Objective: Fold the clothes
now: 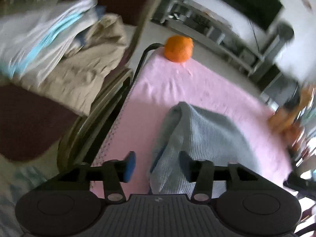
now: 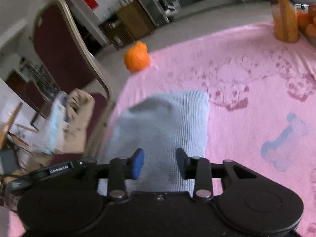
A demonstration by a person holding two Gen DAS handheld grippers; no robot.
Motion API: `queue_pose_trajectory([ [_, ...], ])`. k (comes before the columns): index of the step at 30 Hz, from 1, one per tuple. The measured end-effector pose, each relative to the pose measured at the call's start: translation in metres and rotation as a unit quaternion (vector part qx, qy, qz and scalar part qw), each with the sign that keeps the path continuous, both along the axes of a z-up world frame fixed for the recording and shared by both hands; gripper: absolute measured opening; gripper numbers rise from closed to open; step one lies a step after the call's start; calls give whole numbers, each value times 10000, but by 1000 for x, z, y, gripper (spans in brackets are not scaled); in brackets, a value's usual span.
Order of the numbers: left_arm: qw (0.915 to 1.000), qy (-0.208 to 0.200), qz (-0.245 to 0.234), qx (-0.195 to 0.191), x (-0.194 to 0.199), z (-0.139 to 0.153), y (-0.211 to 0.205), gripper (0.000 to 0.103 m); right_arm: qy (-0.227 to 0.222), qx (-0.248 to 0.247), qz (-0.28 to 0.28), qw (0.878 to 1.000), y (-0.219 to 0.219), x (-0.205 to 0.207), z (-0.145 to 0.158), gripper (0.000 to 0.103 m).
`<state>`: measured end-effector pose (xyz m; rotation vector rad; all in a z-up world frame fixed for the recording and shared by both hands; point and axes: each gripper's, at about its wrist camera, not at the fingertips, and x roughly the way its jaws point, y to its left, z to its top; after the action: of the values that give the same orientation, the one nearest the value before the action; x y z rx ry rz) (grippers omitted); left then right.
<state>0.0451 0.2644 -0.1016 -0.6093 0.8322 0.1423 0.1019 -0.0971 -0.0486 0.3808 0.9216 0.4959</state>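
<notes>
A folded grey ribbed garment (image 1: pixel 199 138) lies on the pink cloth (image 1: pixel 197 86) that covers the table. My left gripper (image 1: pixel 157 165) is open, its jaws astride the garment's near left edge. In the right wrist view the same grey garment (image 2: pixel 164 122) lies folded just ahead. My right gripper (image 2: pixel 160 163) is open above its near edge, holding nothing. A pile of other clothes (image 1: pixel 65 59), beige and white with light blue, rests on a chair to the left; it also shows in the right wrist view (image 2: pixel 65 122).
An orange (image 1: pixel 178 48) sits at the table's far left corner, also seen in the right wrist view (image 2: pixel 137 57). A dark red chair (image 2: pixel 65 45) stands left of the table. An orange bottle (image 2: pixel 284 11) and more oranges (image 2: pixel 308 23) stand far right.
</notes>
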Motion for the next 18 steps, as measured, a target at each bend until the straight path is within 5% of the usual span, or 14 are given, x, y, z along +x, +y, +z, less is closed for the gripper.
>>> queue_pose_trajectory([
  [5,9931,613,-29,-1001,20,-28,10,71,25,607,-371,9975,-30,4,14,82],
  [18,9837,821,-296,-1572,45,-55,2,74,1341,1054,-826,9819,-33,41,-77,86],
])
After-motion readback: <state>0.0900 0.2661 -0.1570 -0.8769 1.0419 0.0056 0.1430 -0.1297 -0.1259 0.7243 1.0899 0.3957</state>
